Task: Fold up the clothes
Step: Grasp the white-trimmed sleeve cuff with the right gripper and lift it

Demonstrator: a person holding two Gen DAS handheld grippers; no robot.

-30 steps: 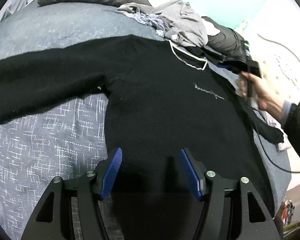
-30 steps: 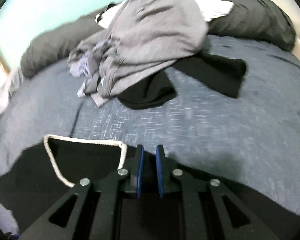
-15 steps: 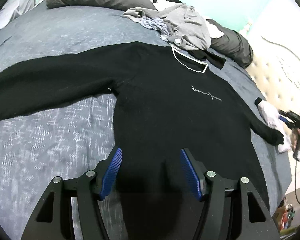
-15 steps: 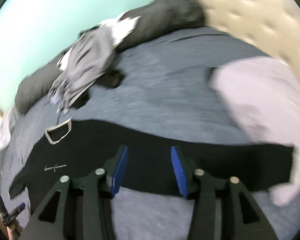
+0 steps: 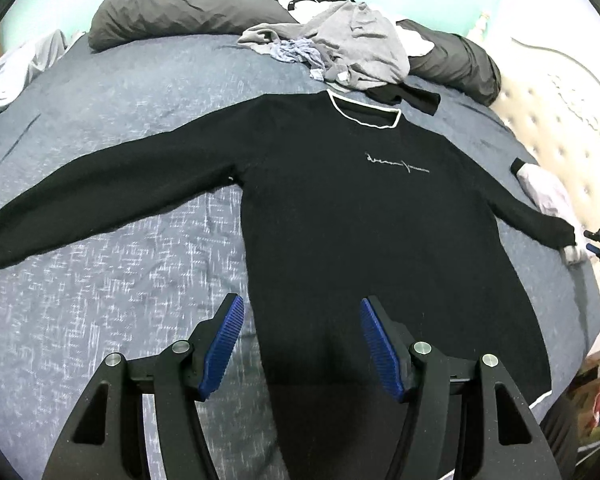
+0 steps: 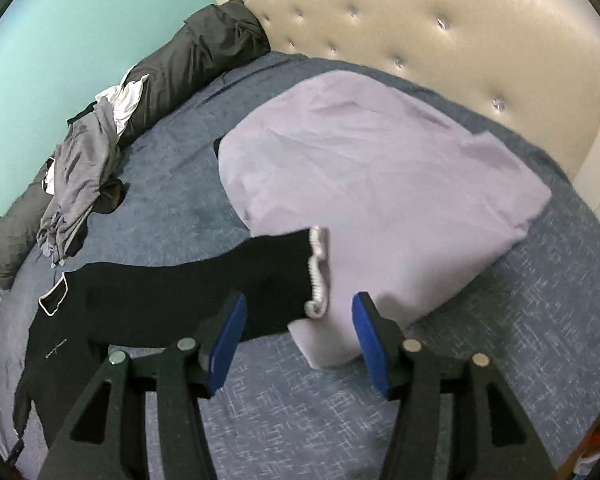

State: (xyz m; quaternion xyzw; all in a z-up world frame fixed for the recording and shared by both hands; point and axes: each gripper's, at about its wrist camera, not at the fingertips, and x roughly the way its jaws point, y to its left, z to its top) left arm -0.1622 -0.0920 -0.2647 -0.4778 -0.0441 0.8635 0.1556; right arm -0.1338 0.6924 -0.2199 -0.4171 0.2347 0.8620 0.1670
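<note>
The left gripper (image 5: 302,340) hovers wide open above the hem of the black sweater (image 5: 360,216) — it lies flat on the blue bedspread (image 5: 100,280), sleeves spread. The right gripper (image 6: 298,334) is open too, holding nothing, near the cuff (image 6: 318,272) that rests against a lilac pillow (image 6: 380,184).

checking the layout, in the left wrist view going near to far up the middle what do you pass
Left gripper → black sweater body → its white-trimmed collar → pile of grey clothes → dark pillow along the far edge.
</note>
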